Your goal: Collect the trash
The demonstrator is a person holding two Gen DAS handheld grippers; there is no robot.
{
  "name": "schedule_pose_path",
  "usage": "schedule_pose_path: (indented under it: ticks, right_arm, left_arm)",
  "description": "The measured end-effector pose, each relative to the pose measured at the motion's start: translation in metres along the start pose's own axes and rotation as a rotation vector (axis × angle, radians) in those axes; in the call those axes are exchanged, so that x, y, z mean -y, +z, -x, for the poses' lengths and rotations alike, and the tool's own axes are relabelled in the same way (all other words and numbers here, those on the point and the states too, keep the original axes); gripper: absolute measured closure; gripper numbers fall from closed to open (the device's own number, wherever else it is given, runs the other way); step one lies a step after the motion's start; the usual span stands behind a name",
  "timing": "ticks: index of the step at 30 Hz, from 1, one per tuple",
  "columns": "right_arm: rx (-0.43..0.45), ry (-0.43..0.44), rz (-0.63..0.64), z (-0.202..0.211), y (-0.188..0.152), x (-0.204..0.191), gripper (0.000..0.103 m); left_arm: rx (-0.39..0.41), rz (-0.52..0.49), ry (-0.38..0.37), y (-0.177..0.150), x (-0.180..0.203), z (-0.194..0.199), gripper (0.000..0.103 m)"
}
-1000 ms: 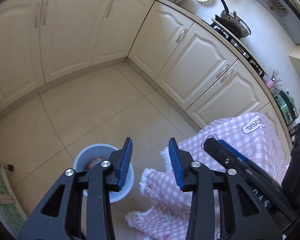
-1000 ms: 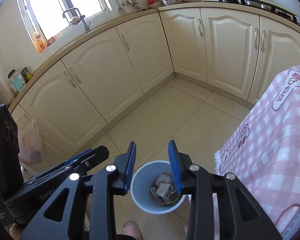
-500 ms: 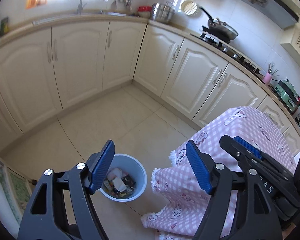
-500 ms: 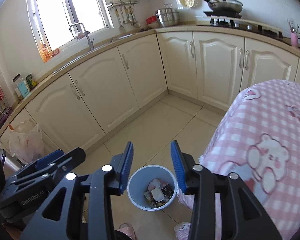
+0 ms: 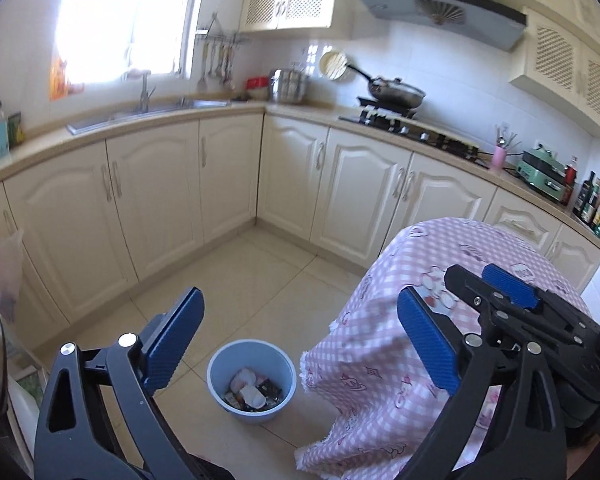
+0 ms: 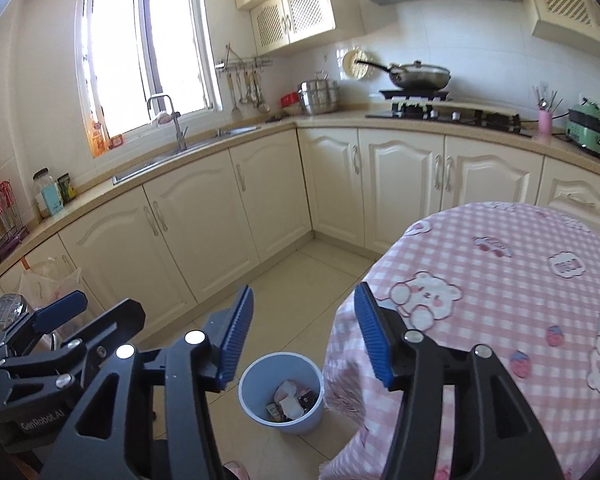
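Left gripper has nothing between its blue pads, jaws opening and already spread wide. Right gripper is likewise empty, jaws opening, gap narrower than the left's. Both hang above the floor, pointed down toward the bin, apart from it.

The trash sits in the bottom of that light-blue bin: crumpled paper and dark wrappers, well below the rim. The bin stands on the floor just beside the hanging edge of the pink checked tablecloth.

Step in hand looks like the return after a drop (judgement only). To do it well: keep both sets of jaws spread, swing toward the table top and look for more pieces. None shows on the cloth in either view, though its near side is hidden behind the fingers. Avoid snagging the cloth's fringe.

The cloth is soft and drapes over a rounded table, so anything picked off it may drag fabric along. Floor is pale glossy tile. Beyond, cream cabinets wrap an L-shaped counter: sink under a bright window, steel pots in the corner, wok on the stove under a hood.
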State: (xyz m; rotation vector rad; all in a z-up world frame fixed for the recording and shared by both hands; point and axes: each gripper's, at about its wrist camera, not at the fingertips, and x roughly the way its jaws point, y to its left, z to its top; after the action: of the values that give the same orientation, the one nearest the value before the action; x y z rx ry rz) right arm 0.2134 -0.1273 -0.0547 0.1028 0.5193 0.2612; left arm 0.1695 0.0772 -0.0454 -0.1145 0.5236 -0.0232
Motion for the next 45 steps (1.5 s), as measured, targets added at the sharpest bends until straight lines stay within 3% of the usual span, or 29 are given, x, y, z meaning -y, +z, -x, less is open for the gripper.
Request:
schedule_pose_path:
  ticks: [6,23,31,45]
  right_arm:
    - [0.092,-0.041,-0.016,0.051,-0.014,0.007,0.043]
    - [0.233,-0.107,-0.006,0.143,-0.051,0.016,0.035]
    - [0.282,-0.133,0.016,0.168,-0.058,0.012,0.033]
    - [0.315,-0.145,0.035,0.181,-0.06,0.009,0.031]
  left_arm:
    - [0.071,-0.035,-0.014,-0.01,0.016,0.035,0.008]
    - [0.22,-0.099,-0.049,-0.032,0.054,0.112,0.008]
    - [0.275,-0.13,-0.031,-0.04,0.067,0.131,0.008]
    - [0.303,-0.141,-0.01,-0.042,0.074,0.139,0.008]
